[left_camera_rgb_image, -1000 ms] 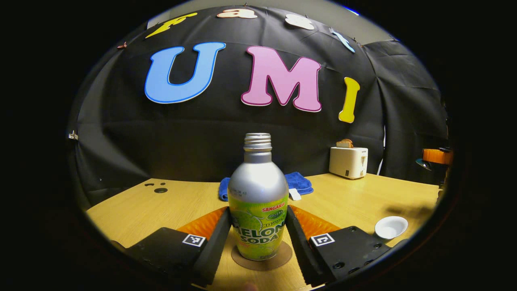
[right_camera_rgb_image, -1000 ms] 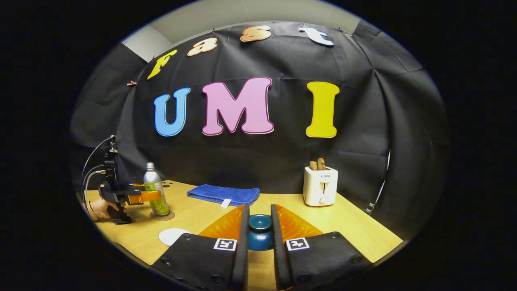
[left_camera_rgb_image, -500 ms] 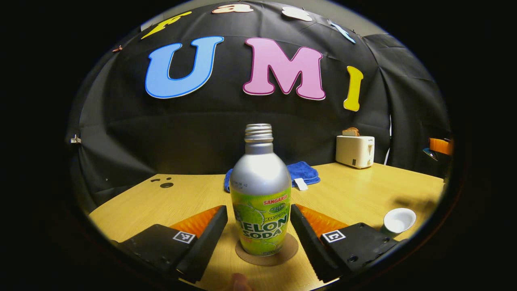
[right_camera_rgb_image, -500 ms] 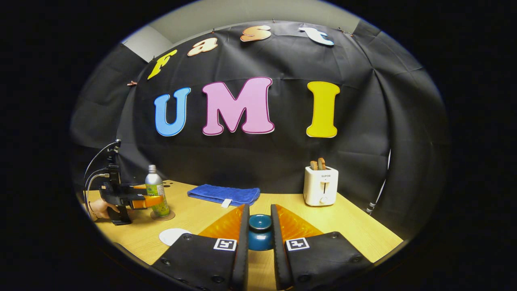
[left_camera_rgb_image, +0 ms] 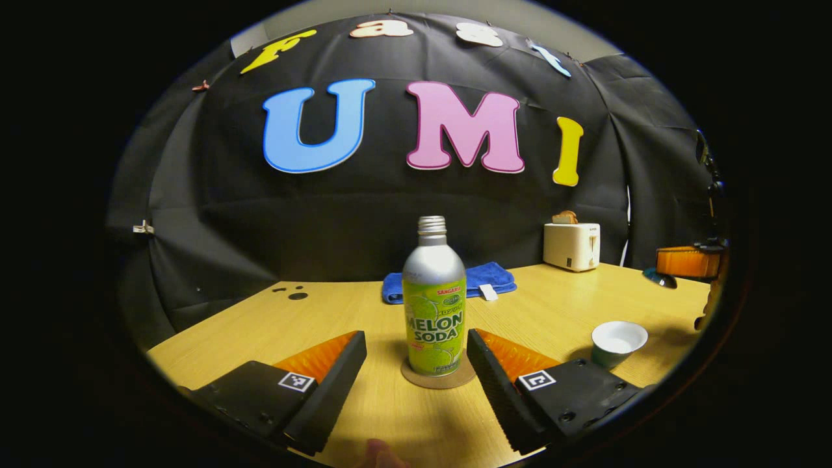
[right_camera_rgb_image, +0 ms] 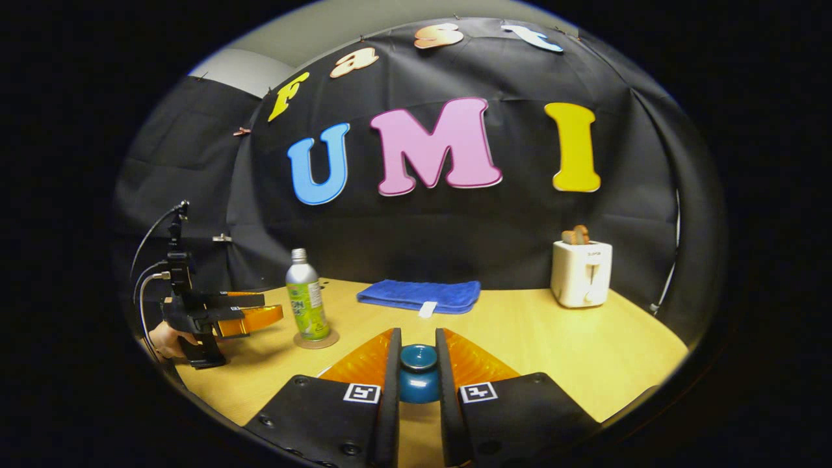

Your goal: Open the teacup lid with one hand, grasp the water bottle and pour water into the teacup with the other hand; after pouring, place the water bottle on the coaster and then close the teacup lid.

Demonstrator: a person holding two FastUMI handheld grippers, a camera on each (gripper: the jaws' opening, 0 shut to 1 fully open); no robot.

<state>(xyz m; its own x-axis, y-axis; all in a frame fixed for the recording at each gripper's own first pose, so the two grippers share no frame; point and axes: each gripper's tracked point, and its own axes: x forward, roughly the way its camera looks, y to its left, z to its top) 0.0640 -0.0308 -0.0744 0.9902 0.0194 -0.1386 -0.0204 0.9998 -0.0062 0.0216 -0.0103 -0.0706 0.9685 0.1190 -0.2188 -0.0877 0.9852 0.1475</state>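
The water bottle (left_camera_rgb_image: 434, 300) had been set upright on the round coaster (left_camera_rgb_image: 438, 378), and the left gripper (left_camera_rgb_image: 416, 354) was drawn back from it. One second earlier its fingers were pressed against the bottle's sides; half a second earlier they were already spread, and now the bottle was seen farther off, free between the open fingers and touched by neither. In the right gripper view the left gripper (right_camera_rgb_image: 250, 317) was seen just beside the bottle (right_camera_rgb_image: 306, 305), clear of it, held by a hand (right_camera_rgb_image: 164, 339).

The right gripper (right_camera_rgb_image: 416, 377) was kept closed on the blue knob of the teacup lid (right_camera_rgb_image: 418, 374), as in the earlier pictures, but its view was turned toward the right. The open teacup (left_camera_rgb_image: 616, 342) stood on the wooden table (left_camera_rgb_image: 559, 312), well apart from the bottle, to its right in the left gripper view. Whether water was in it could not be told.

It was judged that the pouring and the placing of the bottle were finished, and that only the closing of the teacup was left. For this the lid must be carried over the cup and lowered squarely on its rim.
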